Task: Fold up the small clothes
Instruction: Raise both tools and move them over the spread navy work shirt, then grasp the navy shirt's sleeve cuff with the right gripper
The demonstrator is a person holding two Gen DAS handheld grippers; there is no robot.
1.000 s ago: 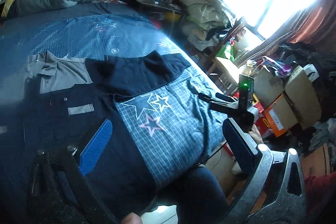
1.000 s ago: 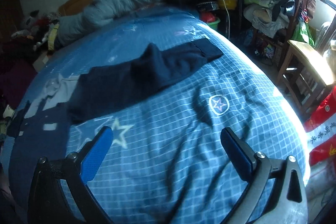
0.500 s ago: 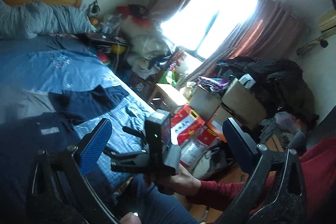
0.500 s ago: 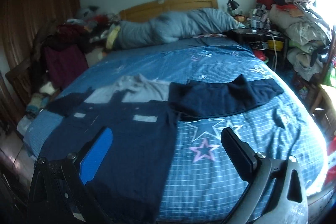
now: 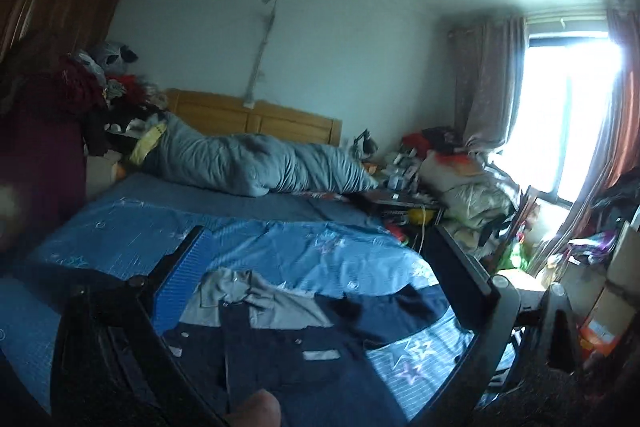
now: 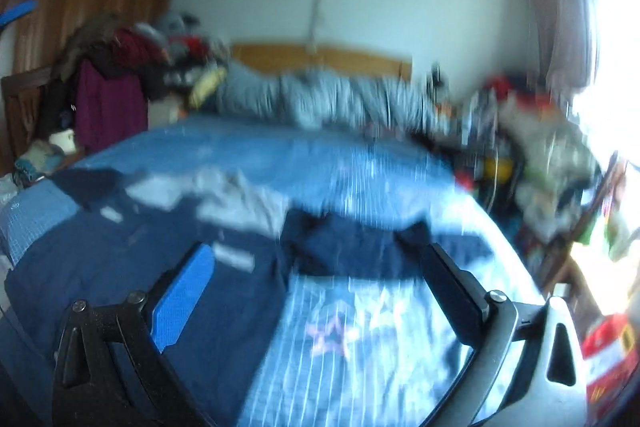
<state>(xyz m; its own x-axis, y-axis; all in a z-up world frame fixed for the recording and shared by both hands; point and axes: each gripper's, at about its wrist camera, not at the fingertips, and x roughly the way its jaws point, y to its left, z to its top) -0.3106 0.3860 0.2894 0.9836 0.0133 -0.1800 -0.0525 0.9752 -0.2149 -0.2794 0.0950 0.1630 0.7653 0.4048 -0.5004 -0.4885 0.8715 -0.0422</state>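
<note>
A dark navy jacket with a grey collar and yoke (image 5: 280, 339) lies spread flat on the blue star-print bedspread (image 5: 304, 251). One navy sleeve (image 5: 384, 311) stretches out to the right. My left gripper (image 5: 316, 267) is open and empty, held above the jacket's near edge. In the blurred right wrist view the same jacket (image 6: 168, 259) and sleeve (image 6: 360, 251) lie ahead. My right gripper (image 6: 316, 279) is open and empty above the bedspread, near the sleeve.
A rolled grey duvet (image 5: 256, 163) lies along the wooden headboard (image 5: 256, 119). Piled clothes stand at the left (image 5: 80, 99). A cluttered bedside table and heaps of bedding (image 5: 460, 187) fill the right side by the bright window (image 5: 560, 115).
Both cameras have swung and tilted up, facing the headboard. The left view turned back from the window side to the bed. Both grippers stay open and empty.
</note>
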